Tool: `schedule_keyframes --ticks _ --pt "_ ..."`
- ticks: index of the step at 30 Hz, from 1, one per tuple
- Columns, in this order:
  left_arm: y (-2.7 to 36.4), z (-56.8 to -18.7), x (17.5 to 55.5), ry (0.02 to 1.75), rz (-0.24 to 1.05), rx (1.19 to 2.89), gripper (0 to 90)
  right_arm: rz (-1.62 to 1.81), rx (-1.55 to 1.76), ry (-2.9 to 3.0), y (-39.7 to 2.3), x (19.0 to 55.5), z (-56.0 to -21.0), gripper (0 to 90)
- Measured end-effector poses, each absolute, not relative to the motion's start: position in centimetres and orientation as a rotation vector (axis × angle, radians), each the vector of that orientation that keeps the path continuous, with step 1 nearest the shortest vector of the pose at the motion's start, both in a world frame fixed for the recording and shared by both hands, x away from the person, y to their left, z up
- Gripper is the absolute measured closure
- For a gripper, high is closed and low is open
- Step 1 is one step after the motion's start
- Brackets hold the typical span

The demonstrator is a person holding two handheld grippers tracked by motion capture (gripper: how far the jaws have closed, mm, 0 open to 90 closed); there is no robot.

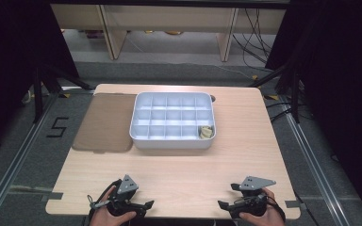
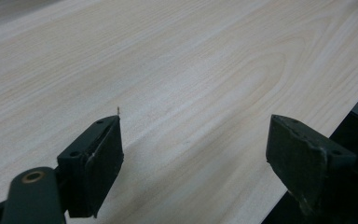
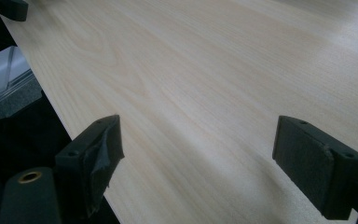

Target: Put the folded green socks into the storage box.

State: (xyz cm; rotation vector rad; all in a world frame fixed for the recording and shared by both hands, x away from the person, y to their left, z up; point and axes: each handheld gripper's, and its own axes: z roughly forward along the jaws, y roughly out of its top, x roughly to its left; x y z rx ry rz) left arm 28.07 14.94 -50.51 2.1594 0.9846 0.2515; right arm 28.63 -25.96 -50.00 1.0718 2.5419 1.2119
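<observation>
Near edge of worktop [image 1: 179,174]: left gripper [image 1: 136,205] and right gripper [image 1: 233,205], one each, fingers spread wide, holding nothing, resting low over bare wood. Centre, well ahead of both: one white compartment tray [image 1: 173,141], long axis across the worktop. One pale item [image 1: 206,132] in its near-right compartment, closer to the right gripper. Left of tray, touching: one brown mat [image 1: 104,122].

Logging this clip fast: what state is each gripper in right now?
Left gripper: open, jaws wide apart, holding nothing, over bare table.
Right gripper: open, jaws wide apart, holding nothing.
</observation>
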Motion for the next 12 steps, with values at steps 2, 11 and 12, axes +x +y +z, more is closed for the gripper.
schedule_keyframes --ticks 2,11,12 --pt "14.84 -50.56 27.97 1.01 0.253 2.149 18.0 1.21 1.1 2.527 -25.92 28.45 -50.02 16.5" --pt "14.79 -50.59 27.95 1.011 0.237 2.142 18.0 1.226 1.076 2.559 -26.07 28.6 -50.13 16.4" --pt "14.79 -50.59 27.95 1.011 0.237 2.142 18.0 1.226 1.076 2.559 -26.07 28.6 -50.13 16.4"
